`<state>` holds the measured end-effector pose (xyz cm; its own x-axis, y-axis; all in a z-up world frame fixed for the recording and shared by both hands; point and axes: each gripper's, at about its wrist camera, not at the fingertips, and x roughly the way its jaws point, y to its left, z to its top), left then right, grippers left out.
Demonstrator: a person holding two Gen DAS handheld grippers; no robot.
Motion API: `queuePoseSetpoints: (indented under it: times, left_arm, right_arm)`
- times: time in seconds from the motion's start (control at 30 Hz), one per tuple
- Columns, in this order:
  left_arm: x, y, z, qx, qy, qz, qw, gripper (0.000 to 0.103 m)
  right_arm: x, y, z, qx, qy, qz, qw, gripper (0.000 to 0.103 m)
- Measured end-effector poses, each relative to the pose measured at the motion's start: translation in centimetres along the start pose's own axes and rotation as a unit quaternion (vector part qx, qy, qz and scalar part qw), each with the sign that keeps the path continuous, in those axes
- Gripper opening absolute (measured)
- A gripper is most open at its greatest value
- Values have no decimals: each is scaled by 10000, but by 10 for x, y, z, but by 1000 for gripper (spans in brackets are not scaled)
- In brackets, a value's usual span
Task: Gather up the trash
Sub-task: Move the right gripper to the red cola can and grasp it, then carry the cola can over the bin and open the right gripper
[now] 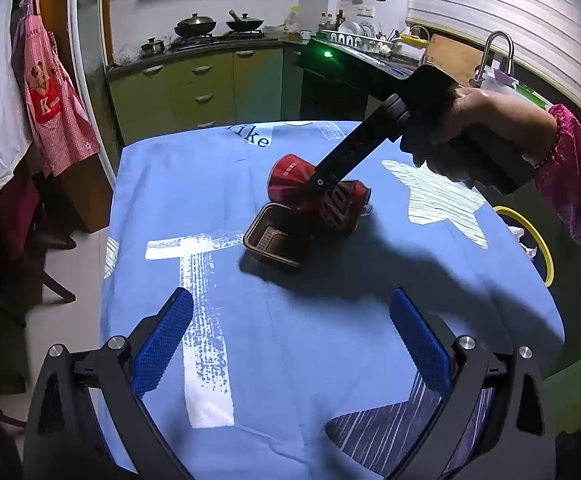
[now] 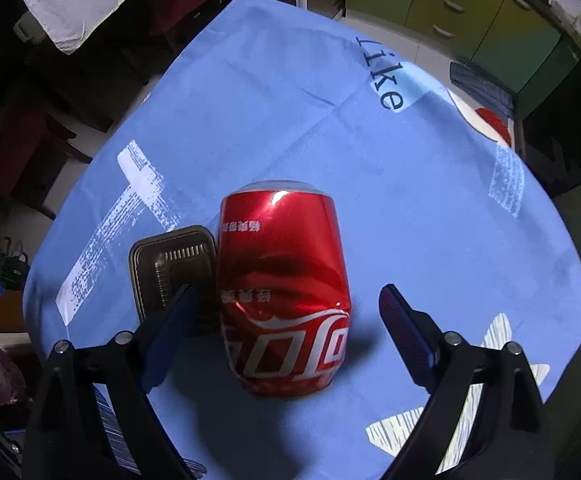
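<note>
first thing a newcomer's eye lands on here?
The dented red soda can lying mid-table on the blue tablecloth, framed by the open right tongs poised above it without touching. Next, the dark plastic tray tight against the can's side, and the left tongs open over bare cloth nearer the edge.

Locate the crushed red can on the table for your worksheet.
The crushed red can lies on the blue tablecloth, touching the dark plastic tray on its left in the right wrist view, between the open right hand-held gripper fingers.
</note>
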<state>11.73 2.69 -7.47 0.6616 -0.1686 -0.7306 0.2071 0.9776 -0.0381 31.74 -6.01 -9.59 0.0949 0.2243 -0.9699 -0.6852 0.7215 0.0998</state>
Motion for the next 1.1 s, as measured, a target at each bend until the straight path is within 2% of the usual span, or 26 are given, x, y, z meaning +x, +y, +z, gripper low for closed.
queuePoseSetpoints:
  times: [0.23,0.4,0.47,0.6,0.83,1.1]
  left_arm:
    - [11,-1,-4,21,150,-10,9999,97]
    - [15,-2,-5,29,197,-28,9998,97]
    - [16,-2,-5,33,212,-35,9998,97]
    - [19,-4,-7,57,249,-45,9997,97]
    - [21,-3,-8,59,306,-17,9995,97]
    - [22,-9,-8,141,307,-62,9994,97]
  right_arm:
    - [18,-2,7,107,170,240,9995,87]
    - [26,-3,10,161,203,310,9992,79]
    - [30,-5,12,218,221,326,9990,71]
    - [38,-6,13,269,261,373,9986,68]
    - [23,-13,7,467,-34,505,9976,68]
    - [-2,-15,-15,562,-282,449,9970,68]
